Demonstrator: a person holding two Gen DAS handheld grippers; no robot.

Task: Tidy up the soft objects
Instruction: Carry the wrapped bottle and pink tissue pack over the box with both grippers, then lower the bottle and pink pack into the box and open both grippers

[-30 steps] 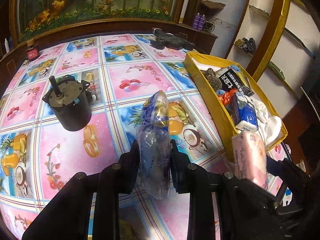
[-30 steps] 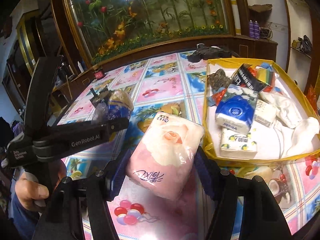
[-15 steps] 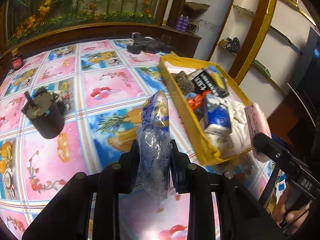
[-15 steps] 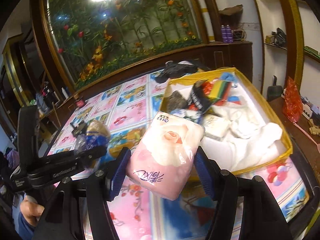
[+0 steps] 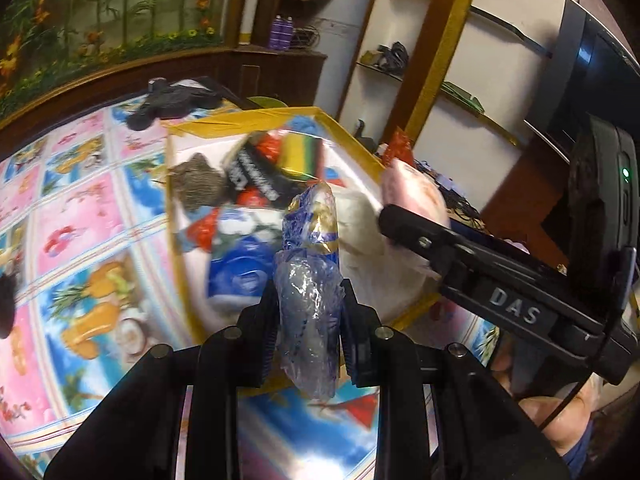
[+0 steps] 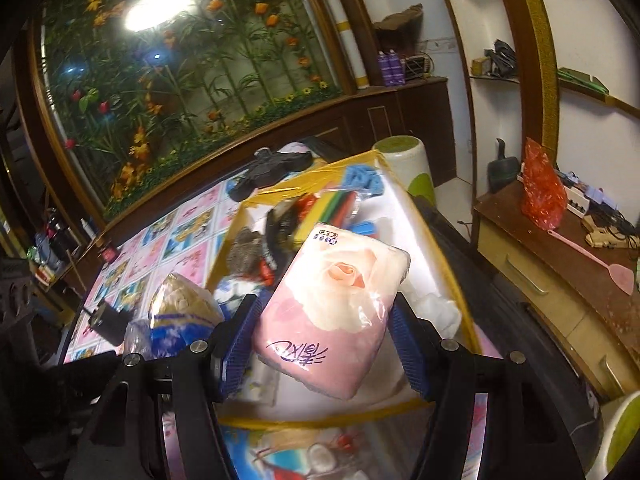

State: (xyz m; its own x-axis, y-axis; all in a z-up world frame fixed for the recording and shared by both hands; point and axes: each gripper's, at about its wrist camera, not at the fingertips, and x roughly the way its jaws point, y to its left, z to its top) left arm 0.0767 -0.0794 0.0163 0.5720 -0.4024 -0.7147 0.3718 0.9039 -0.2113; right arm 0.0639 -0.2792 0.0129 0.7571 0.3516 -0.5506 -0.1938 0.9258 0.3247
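Half the yellow box (image 5: 180,216) motion-blurred

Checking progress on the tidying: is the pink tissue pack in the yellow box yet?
Not yet. The right gripper holds the pink tissue pack above the yellow box.

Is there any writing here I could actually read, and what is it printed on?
"DAS": raised letters on the right gripper body, seen from the left wrist.
Pink tissue pack: dark handwritten-style characters and a small top label, not legible.
Black packet in the yellow box: white lettering, too blurred.
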